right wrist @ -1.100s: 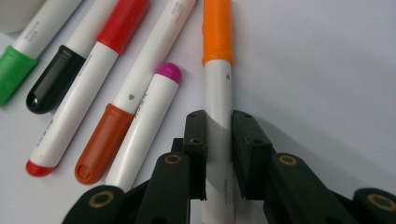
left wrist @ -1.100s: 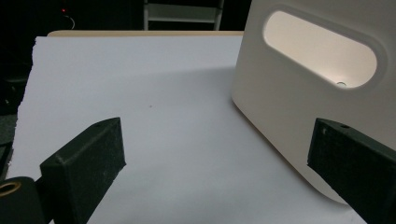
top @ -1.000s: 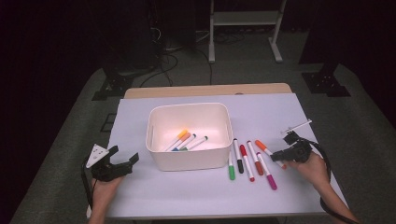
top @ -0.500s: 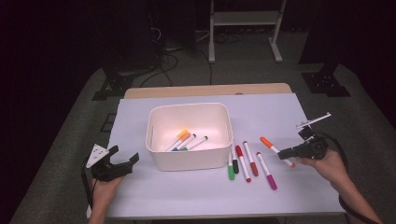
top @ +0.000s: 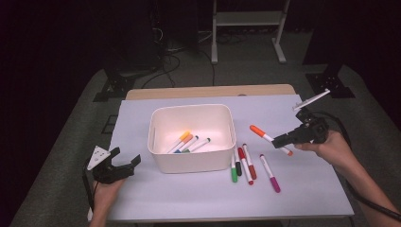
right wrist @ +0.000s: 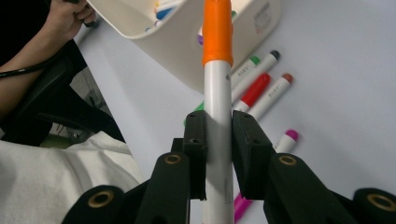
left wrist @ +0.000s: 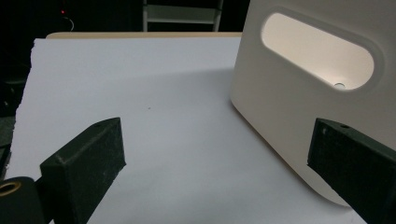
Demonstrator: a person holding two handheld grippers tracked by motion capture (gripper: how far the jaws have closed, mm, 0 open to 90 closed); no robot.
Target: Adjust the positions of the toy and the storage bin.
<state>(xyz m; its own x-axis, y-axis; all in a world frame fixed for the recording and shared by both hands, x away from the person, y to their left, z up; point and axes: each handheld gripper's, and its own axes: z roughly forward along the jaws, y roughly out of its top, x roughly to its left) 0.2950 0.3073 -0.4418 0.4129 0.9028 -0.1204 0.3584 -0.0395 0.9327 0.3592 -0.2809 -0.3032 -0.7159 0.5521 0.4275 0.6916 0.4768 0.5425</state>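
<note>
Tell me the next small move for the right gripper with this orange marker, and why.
Probably carry it left toward the white bin. The right gripper is shut on the orange-capped marker, lifted clear of the table, and other markers already lie in the bin; four markers remain on the sheet.

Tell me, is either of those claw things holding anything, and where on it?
Yes. The right gripper is clamped on the orange-capped marker, gripping its white barrel below the cap. The left gripper is open and holds nothing.

High view overlooks the table; both gripper views closely share the bin.
</note>
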